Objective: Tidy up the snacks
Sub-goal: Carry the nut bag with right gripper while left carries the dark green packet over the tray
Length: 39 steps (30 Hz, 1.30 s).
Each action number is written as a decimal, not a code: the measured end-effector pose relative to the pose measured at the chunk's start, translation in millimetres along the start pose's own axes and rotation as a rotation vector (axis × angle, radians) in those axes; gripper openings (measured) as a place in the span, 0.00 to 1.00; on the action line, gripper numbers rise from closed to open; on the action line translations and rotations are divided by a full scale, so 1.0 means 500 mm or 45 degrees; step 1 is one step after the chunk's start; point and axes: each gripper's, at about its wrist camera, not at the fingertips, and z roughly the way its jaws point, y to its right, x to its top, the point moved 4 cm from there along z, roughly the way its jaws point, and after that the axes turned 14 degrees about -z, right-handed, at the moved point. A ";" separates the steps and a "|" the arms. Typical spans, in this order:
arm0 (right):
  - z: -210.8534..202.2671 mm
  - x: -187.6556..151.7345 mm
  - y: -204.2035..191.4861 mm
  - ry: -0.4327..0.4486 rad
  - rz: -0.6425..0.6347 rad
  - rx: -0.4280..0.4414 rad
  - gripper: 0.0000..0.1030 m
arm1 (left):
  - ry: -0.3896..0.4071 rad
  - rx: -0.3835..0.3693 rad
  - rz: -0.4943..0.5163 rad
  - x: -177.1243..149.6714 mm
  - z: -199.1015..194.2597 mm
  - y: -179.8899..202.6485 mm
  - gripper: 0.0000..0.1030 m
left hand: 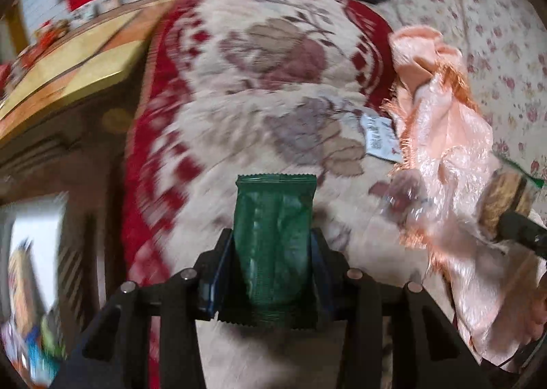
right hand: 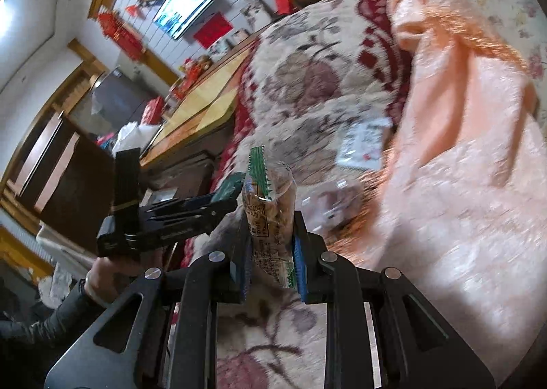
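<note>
My left gripper (left hand: 272, 245) is shut on a dark green snack packet (left hand: 275, 218), which stands lengthwise between the blue pads above the floral blanket (left hand: 273, 81). My right gripper (right hand: 270, 242) is shut on a clear packet of brown biscuits with a green serrated top (right hand: 268, 197). The same biscuit packet (left hand: 506, 197) and a dark right fingertip show at the right edge of the left wrist view. In the right wrist view the left gripper (right hand: 218, 199) hangs to the left, held by a hand in a dark sleeve, with the green packet (right hand: 229, 187) at its tip.
A peach satin cloth (left hand: 444, 156) lies bunched on the right of the bed. A white printed packet (left hand: 379, 137) and a crumpled clear wrapper (left hand: 403, 197) lie beside it. A yellow-topped wooden table (left hand: 78, 60) stands left of the bed. More snacks (left hand: 30, 320) sit at lower left.
</note>
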 end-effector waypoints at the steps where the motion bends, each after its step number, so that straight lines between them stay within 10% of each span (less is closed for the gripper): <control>1: 0.009 -0.006 -0.015 -0.015 -0.008 0.011 0.19 | 0.015 0.025 -0.015 -0.010 -0.013 -0.016 0.45; 39: 0.293 -0.058 -0.511 -0.425 -0.519 0.332 0.19 | 0.279 0.360 -0.619 -0.221 -0.311 -0.466 0.45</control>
